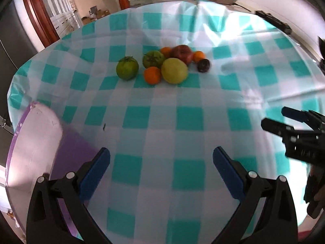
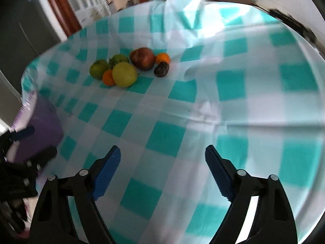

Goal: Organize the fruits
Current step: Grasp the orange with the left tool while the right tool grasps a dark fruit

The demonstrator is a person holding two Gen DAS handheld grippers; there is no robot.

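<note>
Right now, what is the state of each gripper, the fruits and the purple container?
Left gripper: open, nothing between its jaws, above the tablecloth.
Right gripper: open, nothing between its jaws.
Fruits: loose cluster on the tablecloth, none held.
Dark fruit: at the cluster's right edge.
Purple container: on the table's left side; inside not fully visible.

No text or label can be read.

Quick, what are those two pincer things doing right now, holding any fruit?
Left tool: open, holding nothing, above bare checked tablecloth.
Right tool: open, holding nothing, short of the fruit pile.
</note>
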